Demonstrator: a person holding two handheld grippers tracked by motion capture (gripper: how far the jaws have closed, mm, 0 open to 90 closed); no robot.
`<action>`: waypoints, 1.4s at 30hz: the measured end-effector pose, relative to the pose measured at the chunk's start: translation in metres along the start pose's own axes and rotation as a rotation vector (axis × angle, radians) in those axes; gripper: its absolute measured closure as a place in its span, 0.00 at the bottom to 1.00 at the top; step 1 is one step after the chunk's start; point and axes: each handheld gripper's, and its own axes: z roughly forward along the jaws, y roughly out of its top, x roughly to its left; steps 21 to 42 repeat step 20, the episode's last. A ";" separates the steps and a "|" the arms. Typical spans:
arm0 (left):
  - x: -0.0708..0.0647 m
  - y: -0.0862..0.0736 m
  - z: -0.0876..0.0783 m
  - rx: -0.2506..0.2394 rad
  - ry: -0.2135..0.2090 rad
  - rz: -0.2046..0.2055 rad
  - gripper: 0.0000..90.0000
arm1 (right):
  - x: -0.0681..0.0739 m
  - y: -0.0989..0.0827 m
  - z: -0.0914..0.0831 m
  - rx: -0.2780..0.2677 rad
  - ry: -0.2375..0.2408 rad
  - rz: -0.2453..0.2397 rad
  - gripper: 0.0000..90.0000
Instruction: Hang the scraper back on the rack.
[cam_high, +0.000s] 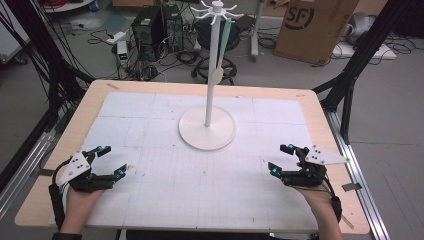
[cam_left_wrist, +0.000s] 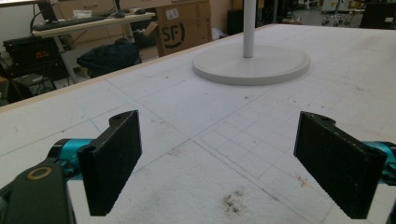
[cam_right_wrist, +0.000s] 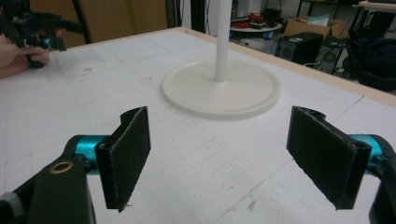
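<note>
A white rack (cam_high: 209, 90) with a round base and a tall pole stands at the middle back of the white mat (cam_high: 200, 180). Hooks ring its top, and a pale green utensil (cam_high: 221, 50) hangs from one. My left gripper (cam_high: 113, 160) rests low over the mat at the front left, open, with nothing between its jaws. My right gripper (cam_high: 279, 158) sits at the front right, also open and holding nothing. The left gripper view (cam_left_wrist: 219, 158) shows wide-apart pads with the rack base (cam_left_wrist: 252, 65) ahead. In the right gripper view (cam_right_wrist: 219, 154) the base (cam_right_wrist: 219, 88) lies ahead and the left gripper (cam_right_wrist: 32, 35) is far off.
The mat covers a wooden table (cam_high: 320, 115) with a bare rim. Black frame posts (cam_high: 355, 65) stand at both sides. Behind the table are computer towers (cam_high: 157, 30), cables and a cardboard box (cam_high: 310, 27) on the floor.
</note>
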 end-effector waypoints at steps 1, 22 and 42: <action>0.000 0.000 0.000 0.002 0.000 0.000 0.17 | 0.001 -0.004 0.001 0.000 -0.002 0.002 0.23; 0.000 0.000 0.001 0.009 0.002 0.000 0.17 | -0.002 -0.042 0.005 -0.010 -0.037 0.035 0.23; 0.000 0.000 0.001 0.009 0.002 0.000 0.17 | -0.002 -0.042 0.005 -0.010 -0.037 0.035 0.23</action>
